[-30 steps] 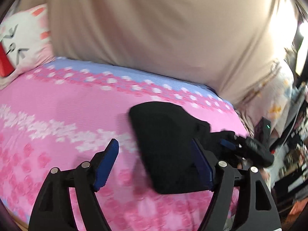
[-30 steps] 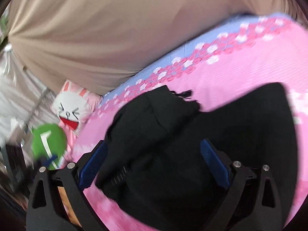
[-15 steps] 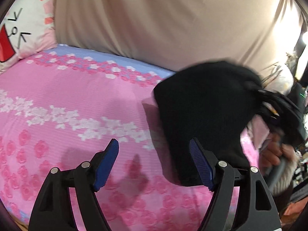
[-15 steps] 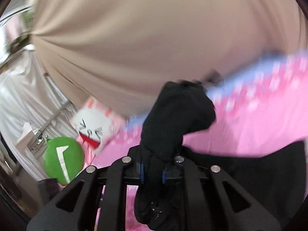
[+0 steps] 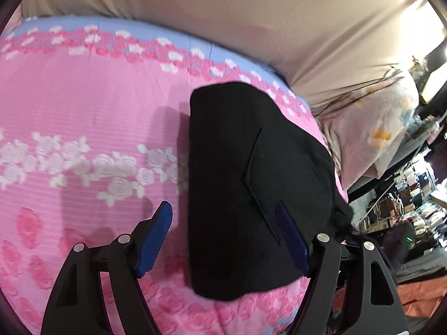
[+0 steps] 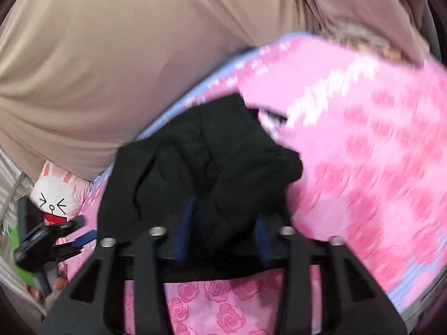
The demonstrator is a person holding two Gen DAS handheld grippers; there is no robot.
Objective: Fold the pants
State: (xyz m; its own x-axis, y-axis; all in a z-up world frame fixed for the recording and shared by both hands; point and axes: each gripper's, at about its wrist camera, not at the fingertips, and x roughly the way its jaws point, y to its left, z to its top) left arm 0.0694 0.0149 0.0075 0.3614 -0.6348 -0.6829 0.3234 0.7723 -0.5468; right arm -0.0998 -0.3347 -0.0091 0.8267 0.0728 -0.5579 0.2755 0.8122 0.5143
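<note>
Half a second ago the black pants (image 5: 245, 184) hung lifted and bunched at the right side of the left wrist view; now they lie flat on the bed as a folded slab. In the right wrist view, the fingers that were pressed tight on the cloth stand a little wider.

The tan curtain (image 5: 251, 19) fills the top of both views, hanging behind the bed. Below it spreads the pink rose bedspread (image 5: 83, 111), with a blue band along its far edge and a row of white roses across the middle. A pale floral blanket (image 5: 371, 134) is heaped off the bed's right side, with cluttered shelves (image 5: 413, 198) beyond it. In the right wrist view a white bunny pillow (image 6: 56, 198) sits at the left corner of the bed, touching the curtain.

The folded pants lie on the right part of the bedspread, their long axis running from the near edge toward the curtain, the far end near the blue band. A diagonal seam crosses the top layer.

The left gripper (image 5: 229, 240) hovers at the near end of the pants, its jaws spread wide and holding nothing; its right blue pad (image 5: 290, 240) overlaps the cloth and its left one stands over bare bedspread. The right gripper (image 6: 220, 240) has a thick bunch of the pants between its blue pads; the jaws are partly apart, and I cannot tell whether they clamp the cloth. That view is blurred.
</note>
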